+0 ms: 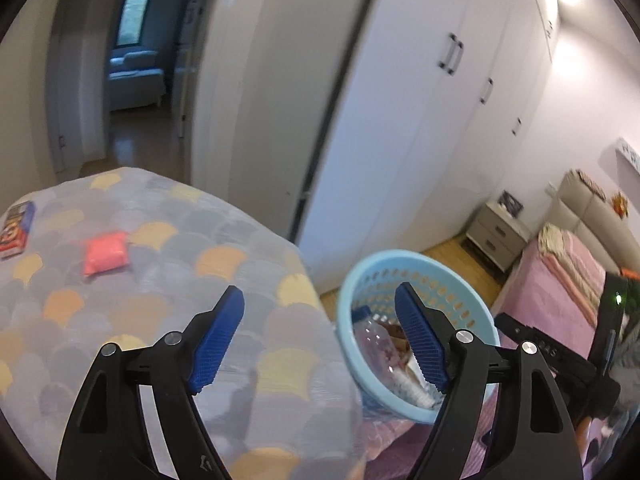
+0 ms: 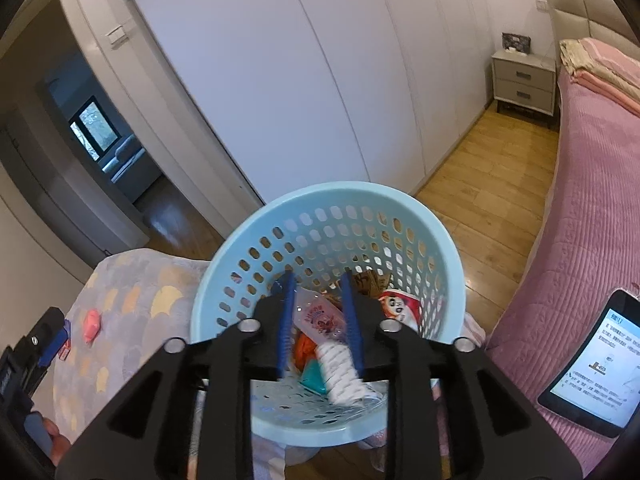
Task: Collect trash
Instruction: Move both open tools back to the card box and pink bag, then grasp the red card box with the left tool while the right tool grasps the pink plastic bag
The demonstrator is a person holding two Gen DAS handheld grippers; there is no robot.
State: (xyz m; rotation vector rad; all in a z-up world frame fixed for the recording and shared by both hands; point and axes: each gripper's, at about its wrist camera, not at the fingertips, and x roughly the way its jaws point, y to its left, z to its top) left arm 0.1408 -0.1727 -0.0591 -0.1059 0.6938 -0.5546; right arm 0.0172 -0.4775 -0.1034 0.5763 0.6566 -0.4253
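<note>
A light blue perforated basket (image 2: 248,240) holds several pieces of trash, among them a clear bottle (image 1: 372,336) and a red and white wrapper (image 2: 400,306). My right gripper (image 2: 318,280) hangs over the basket's mouth, jaws partly open, with a white tube-like pack (image 2: 332,340) lying between and below them; whether it is gripped is unclear. My left gripper (image 1: 320,300) is open and empty above the edge of a scallop-patterned blanket (image 1: 160,280). A pink packet (image 1: 105,252) and a red and blue box (image 1: 16,228) lie on the blanket.
White wardrobe doors (image 2: 280,80) stand behind the basket, with an open doorway (image 1: 132,60) to the left. A pink bed (image 2: 580,220), a grey nightstand (image 2: 524,80) and wooden floor (image 2: 480,200) are at right. A lit phone (image 2: 596,364) lies on the bed.
</note>
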